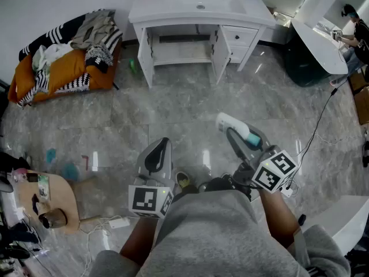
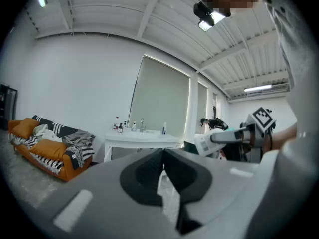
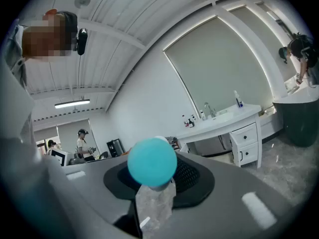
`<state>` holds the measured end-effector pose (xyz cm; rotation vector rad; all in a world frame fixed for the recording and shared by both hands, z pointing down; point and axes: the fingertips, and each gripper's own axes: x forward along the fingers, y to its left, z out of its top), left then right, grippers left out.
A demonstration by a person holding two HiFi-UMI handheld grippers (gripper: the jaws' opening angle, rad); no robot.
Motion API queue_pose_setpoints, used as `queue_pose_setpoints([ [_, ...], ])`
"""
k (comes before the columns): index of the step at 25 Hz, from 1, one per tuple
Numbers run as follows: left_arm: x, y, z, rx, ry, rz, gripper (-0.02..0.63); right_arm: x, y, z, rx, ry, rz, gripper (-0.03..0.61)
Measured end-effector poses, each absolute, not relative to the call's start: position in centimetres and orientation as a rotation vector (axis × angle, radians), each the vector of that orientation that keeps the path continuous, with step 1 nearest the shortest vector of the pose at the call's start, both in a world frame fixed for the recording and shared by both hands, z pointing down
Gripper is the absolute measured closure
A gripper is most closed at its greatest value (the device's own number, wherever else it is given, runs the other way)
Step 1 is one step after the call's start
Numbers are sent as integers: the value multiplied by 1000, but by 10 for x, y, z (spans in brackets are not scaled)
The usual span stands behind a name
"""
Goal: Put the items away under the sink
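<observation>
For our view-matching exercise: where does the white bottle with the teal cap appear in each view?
Head view: the white bottle with the teal cap lies right of centre, in the right gripper.
Left gripper view: middle right, barcode showing.
Right gripper view: lower centre, cap facing camera.
Shared landmark: the white sink cabinet.

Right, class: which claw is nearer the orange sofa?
Left. The left claw sits right of the orange sofa, nearer the camera; the right claw, gripping a white bottle, is even farther right.
</observation>
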<state>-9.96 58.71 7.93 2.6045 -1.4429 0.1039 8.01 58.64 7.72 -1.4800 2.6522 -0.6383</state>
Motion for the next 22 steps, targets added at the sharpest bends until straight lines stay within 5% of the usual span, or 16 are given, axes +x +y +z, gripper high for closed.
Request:
queue_pose_setpoints([
  [22, -141, 554, 75, 2626, -1397, 30, 603, 25, 559, 44, -1342, 2482, -630, 444],
])
